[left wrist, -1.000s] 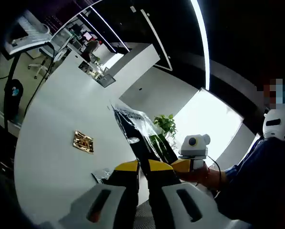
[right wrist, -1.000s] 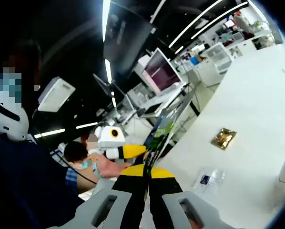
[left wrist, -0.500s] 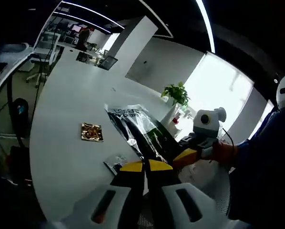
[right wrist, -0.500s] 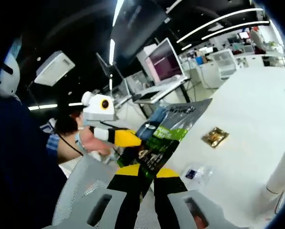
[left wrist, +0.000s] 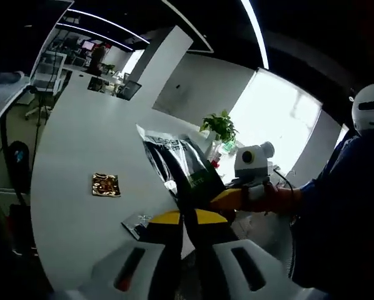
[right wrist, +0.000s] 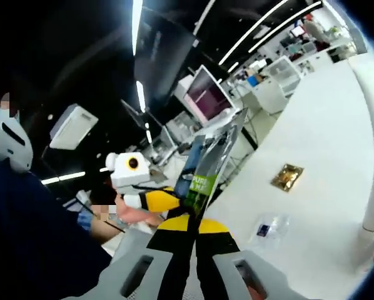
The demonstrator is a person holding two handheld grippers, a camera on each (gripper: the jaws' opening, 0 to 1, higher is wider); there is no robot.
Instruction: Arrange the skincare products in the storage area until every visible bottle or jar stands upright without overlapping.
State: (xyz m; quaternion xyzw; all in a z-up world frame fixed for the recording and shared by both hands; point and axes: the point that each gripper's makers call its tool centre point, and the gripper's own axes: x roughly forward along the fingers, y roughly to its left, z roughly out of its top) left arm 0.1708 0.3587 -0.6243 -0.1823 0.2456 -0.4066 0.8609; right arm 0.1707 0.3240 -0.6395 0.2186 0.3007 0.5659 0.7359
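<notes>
Left gripper (left wrist: 188, 220): grey plastic body, yellow-capped jaws with black inner faces. Right gripper (right wrist: 194, 226) built the same. The person wears a dark blue sleeve (left wrist: 343, 206) and a white helmet (left wrist: 369, 107).

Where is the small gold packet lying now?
The gold packet lies flat on the white table, left of the held black-green bag in the left gripper view.

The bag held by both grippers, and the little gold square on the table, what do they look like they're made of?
The bag looks like glossy plastic film: crinkled, with bright glare streaks. The gold square looks like metallic foil, probably a sachet: shiny and wrinkled, though too small to be sure.
</notes>
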